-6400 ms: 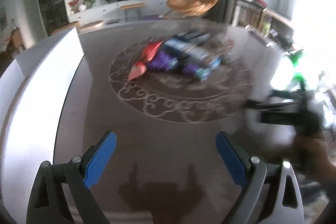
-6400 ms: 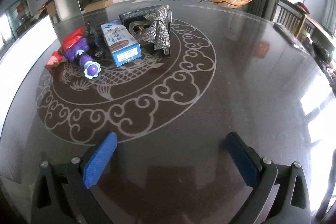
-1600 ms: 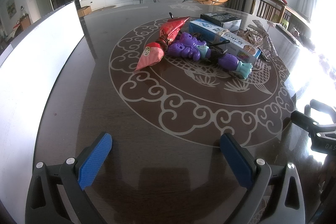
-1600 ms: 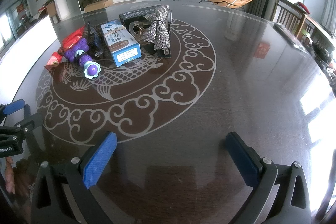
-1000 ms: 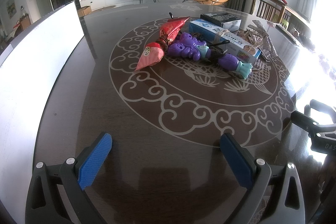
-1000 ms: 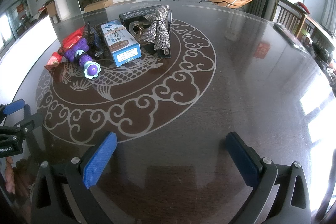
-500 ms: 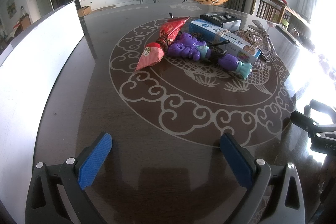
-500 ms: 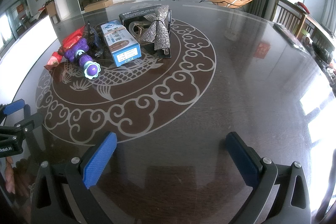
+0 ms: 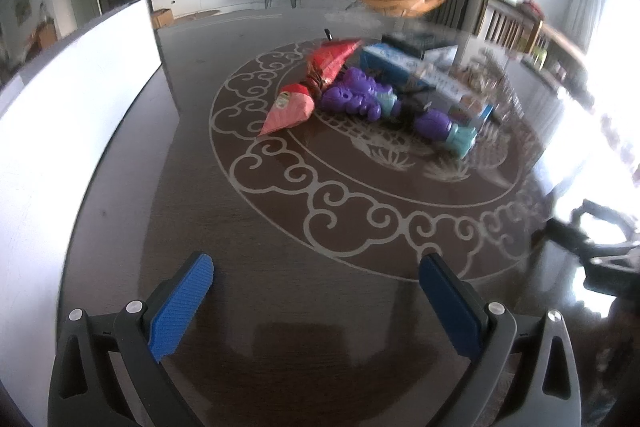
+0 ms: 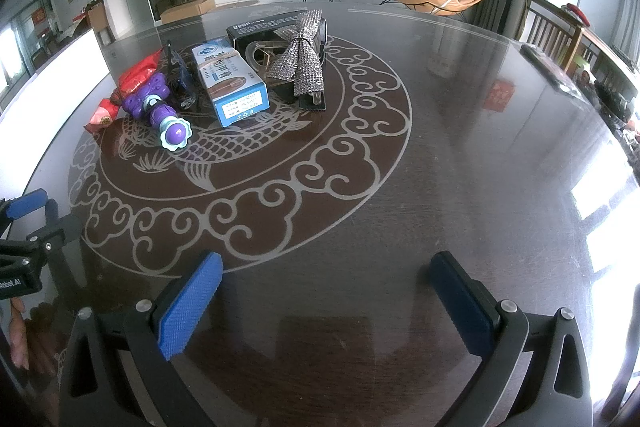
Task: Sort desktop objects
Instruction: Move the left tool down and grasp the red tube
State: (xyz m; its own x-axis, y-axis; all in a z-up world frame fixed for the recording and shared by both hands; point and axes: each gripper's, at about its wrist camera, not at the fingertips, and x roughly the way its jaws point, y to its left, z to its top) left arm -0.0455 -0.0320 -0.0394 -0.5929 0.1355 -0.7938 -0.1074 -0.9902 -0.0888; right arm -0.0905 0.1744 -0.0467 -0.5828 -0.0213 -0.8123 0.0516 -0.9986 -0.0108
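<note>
Both fisheye views sit low over the near edge of the bench (image 10: 480,147), looking forward toward the TV wall. The left view stands further left and is blurred on its right. Both share the purple toy (image 9: 360,99) (image 10: 158,105) and blue box (image 10: 228,83).

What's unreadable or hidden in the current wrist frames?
- Black box, left wrist: smeared by motion blur.
- Blue carton small print, right wrist: too small to read.
- Red snack bag, right wrist: partly behind the purple toy.
- Right gripper, left wrist: washed out by window glare, cut by the edge.
</note>
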